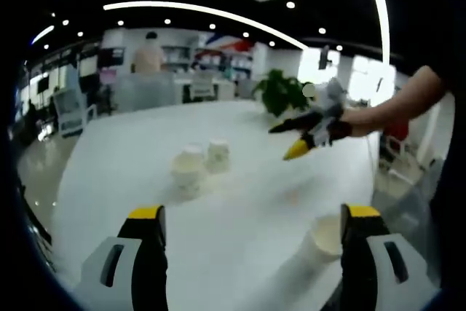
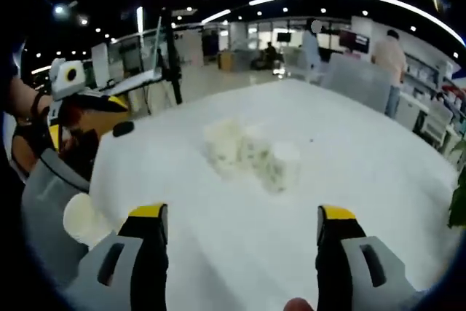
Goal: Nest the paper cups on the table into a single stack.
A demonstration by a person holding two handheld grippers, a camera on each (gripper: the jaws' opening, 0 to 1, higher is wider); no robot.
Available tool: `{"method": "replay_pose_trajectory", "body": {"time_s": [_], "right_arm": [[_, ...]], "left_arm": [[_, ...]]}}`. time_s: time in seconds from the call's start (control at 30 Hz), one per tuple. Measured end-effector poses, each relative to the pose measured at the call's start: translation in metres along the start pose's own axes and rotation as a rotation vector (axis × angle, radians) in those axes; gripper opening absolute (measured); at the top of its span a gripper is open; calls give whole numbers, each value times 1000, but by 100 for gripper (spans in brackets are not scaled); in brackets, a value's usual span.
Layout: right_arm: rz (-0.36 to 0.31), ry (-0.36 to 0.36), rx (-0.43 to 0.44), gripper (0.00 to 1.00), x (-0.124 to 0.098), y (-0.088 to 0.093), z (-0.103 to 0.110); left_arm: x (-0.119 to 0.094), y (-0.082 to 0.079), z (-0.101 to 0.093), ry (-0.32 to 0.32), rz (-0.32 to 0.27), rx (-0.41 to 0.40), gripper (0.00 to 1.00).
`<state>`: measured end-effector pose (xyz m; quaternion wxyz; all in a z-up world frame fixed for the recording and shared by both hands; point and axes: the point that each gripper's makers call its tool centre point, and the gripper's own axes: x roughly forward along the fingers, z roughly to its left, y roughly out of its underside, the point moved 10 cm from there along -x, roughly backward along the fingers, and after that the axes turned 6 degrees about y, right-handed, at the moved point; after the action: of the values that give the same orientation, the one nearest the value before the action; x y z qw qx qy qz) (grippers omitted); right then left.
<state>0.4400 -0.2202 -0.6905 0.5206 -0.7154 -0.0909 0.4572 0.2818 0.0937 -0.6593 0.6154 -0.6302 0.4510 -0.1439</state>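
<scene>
A: Item one, left gripper?
B: Jaws spread wide, nothing between them, rising at 7 and 5 o'clock of the left gripper view. It hangs over the white table.

A: Item two, right gripper?
B: Jaws likewise spread, holding nothing, over the same table. Seen from the left gripper view it sits at about 2 o'clock, carried by a person's hand with a bare forearm behind; its black and yellow tips stand a little apart.

A: Paper cups?
B: Left gripper view: two cups near the centre, one nearer and one just beyond it at 1 o'clock, close together; I cannot tell whether they touch. A third cup sits at 5 o'clock, just beside the right-hand jaw.
In the right gripper view the central cups blur into one pale smear, count uncertain. One cup lies at 8 o'clock, beside the left gripper's grey body.

A: Surroundings?
B: A green plant at the table's far edge, 1 o'clock. A person in a light top standing at 11 o'clock, back turned. Office desks and ceiling lights beyond.
</scene>
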Motion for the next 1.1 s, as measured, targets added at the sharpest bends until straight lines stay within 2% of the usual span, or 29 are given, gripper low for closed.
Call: {"method": "replay_pose_trajectory", "body": {"time_s": [0.1, 0.17, 0.37, 0.57, 0.73, 1.1], "right_arm": [[7, -3, -5, 79, 15, -5, -7], [15, -7, -41, 76, 28, -10, -12], [26, -11, -33, 72, 56, -12, -26], [46, 8, -76, 64, 70, -12, -34], [41, 32, -7, 63, 80, -12, -43], [41, 19, -1, 58, 104, -21, -38]], "left_arm": [[-2, 2, 0, -9, -4, -6, 100], [-3, 2, 0, -12, -10, -18, 100], [-8, 3, 1, -32, -17, -22, 100], [-11, 9, 2, -51, -22, -33, 100], [-8, 14, -4, -47, -18, -47, 100], [-11, 12, -8, -55, -21, -65, 100]]}}
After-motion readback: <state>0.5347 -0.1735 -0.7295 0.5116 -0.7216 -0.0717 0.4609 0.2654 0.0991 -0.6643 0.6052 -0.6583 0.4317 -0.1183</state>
